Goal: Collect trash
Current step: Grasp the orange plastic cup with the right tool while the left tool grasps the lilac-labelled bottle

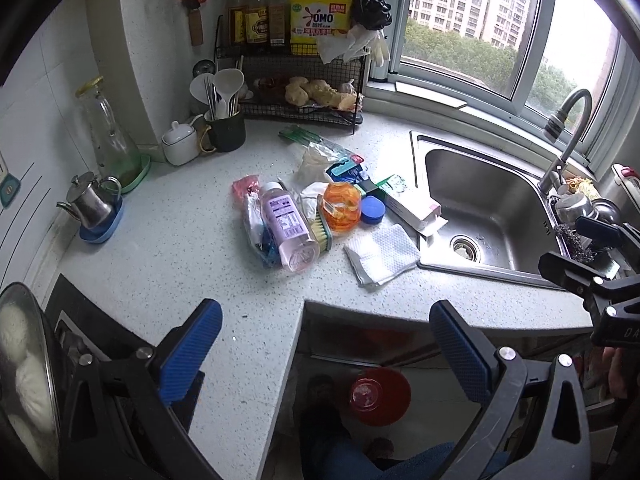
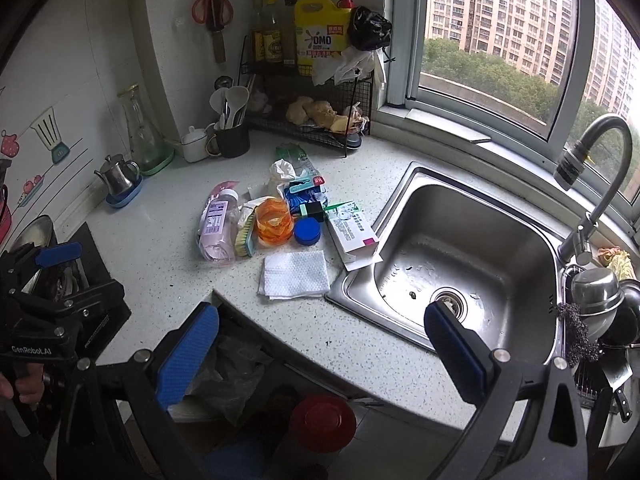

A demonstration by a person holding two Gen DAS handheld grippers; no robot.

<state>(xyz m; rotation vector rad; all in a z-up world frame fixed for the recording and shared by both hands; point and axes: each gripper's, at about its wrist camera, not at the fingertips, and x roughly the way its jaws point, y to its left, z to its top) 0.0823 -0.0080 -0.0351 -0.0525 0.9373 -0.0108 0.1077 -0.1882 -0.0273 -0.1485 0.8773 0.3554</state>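
Both tools hang at the near edge of the desk (image 1: 168,248), the left tool (image 1: 326,346) and the right tool (image 2: 322,350) each with blue pads spread wide apart and nothing between them. Trash lies heaped mid-desk, just left of the sink (image 2: 472,248). Nearest is a folded paper towel (image 2: 295,274): light, limp, best pinched at a raised edge. Behind it lie a pink plastic bottle (image 1: 290,228) on its side, probably light and slippery, to be gripped across the body; an orange cup (image 2: 273,220), thin and crushable; a blue lid (image 2: 307,231); and a stiff white carton (image 2: 352,232) overhanging the sink rim.
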